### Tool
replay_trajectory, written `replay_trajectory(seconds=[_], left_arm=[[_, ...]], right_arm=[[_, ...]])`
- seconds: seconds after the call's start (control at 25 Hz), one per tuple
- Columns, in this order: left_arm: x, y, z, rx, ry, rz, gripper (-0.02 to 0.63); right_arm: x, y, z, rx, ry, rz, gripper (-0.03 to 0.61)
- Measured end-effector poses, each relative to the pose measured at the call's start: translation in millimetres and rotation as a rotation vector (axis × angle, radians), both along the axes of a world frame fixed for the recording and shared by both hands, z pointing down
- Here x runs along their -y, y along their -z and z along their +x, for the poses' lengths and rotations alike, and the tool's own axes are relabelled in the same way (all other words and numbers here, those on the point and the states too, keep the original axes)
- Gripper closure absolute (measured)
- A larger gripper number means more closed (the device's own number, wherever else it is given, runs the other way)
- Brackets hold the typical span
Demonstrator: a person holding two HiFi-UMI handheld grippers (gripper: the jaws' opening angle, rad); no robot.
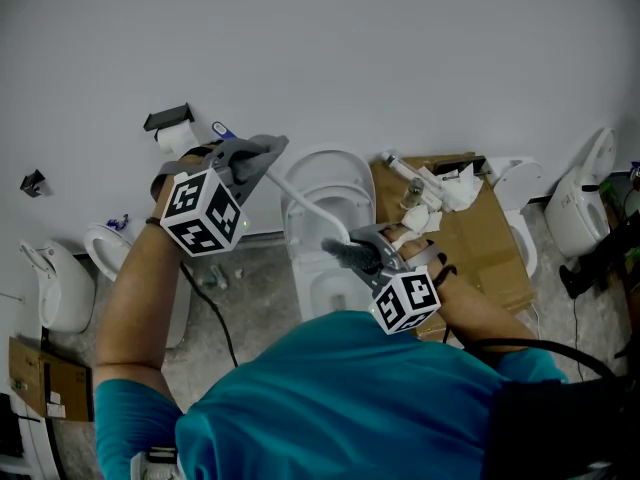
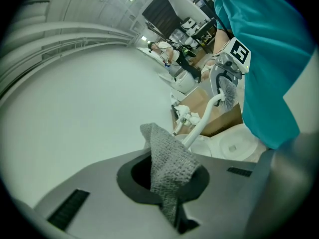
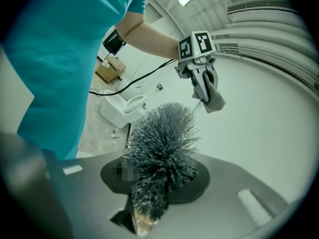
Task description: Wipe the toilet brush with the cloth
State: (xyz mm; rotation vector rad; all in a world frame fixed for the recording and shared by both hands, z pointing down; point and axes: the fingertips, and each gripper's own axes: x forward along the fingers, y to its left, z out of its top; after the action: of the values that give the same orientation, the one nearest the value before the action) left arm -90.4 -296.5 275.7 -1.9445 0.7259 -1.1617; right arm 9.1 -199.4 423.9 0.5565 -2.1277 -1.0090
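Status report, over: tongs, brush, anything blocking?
Left tongs shut on cloth, up at the handle. Right tongs shut on toilet brush bristles. Nothing blocking the handle.

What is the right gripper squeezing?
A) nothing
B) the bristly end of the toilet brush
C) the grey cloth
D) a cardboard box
B: the right gripper is shut on the bristles of the toilet brush; the cloth is pinched in the left gripper.
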Motion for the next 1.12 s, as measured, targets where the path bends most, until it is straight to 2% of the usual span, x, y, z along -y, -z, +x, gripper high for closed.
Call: replay_trajectory(seconds=[0.72, 1.12], left_arm=[[10, 22, -26, 0.014, 0.075, 0.046, 0.601], [21, 40, -59, 0.033, 0.156, 0.091, 0.601]], right_arm=[[-11, 1, 6, 0.018, 0.030, 0.010, 0.453], [-19, 3, 5, 0.027, 0.050, 0.011, 0.453]])
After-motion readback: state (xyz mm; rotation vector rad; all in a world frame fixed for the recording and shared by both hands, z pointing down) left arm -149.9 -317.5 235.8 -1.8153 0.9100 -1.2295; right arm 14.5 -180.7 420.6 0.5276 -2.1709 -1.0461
